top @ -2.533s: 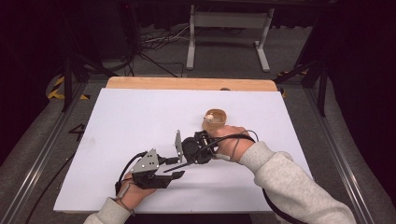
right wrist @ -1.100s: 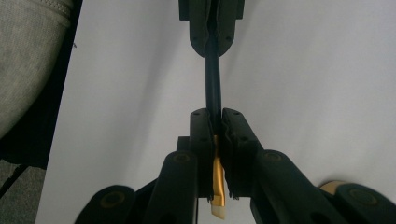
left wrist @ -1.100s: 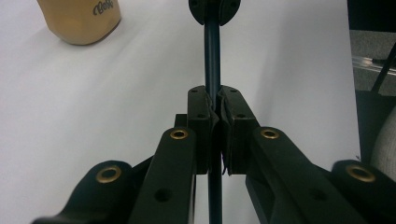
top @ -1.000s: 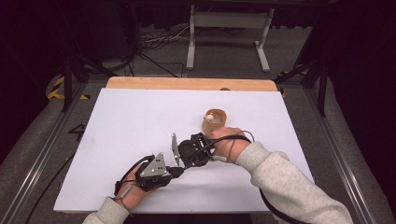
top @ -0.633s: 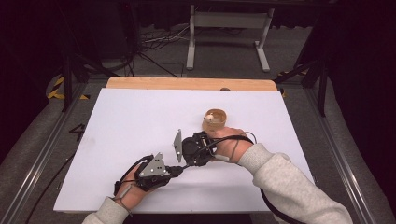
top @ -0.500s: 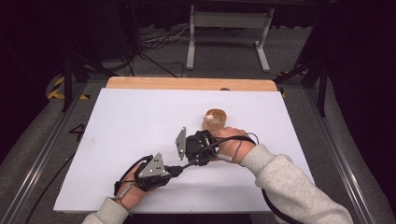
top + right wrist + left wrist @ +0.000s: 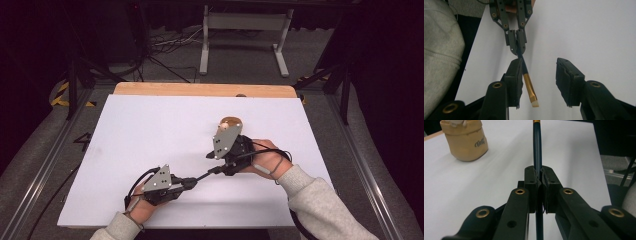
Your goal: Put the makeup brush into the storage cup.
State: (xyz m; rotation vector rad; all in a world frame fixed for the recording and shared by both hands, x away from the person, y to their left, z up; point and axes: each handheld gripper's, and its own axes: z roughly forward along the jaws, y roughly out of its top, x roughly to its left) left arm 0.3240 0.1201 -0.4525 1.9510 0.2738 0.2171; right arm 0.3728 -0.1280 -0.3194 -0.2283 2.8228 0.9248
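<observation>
Here, on a white table (image 7: 150, 130):

Left gripper (image 7: 186, 183). Held in the person's left hand (image 7: 145, 207) near the front edge. Jaws closed tight on the dark handle of a brush (image 7: 537, 150); in the left gripper view the handle runs straight up between the two pads (image 7: 530, 182), gripped on both sides.

Right gripper (image 7: 214, 171). Held in the right hand (image 7: 265, 159), right of centre, a grey plate (image 7: 223, 141) on top. Jaws stand wide apart, holding nothing. In the right gripper view the brush's gold ferrule and pale tip (image 7: 531, 91) lie just beside the pad of the jaw seen at the left of that view; whether they touch cannot be told. The other pad (image 7: 567, 82) is well apart from it.

Brush. One item, slim, dark handle, gold band, short pale tip. Spans the gap between the two grippers, handle end at the left gripper, tip end between the right gripper's jaws.

Jar (image 7: 231, 123). Tan, small, with dark lettering on its side. Stands on the table just beyond the right gripper.

Sleeve (image 7: 325, 205). Grey, on the right forearm.
</observation>
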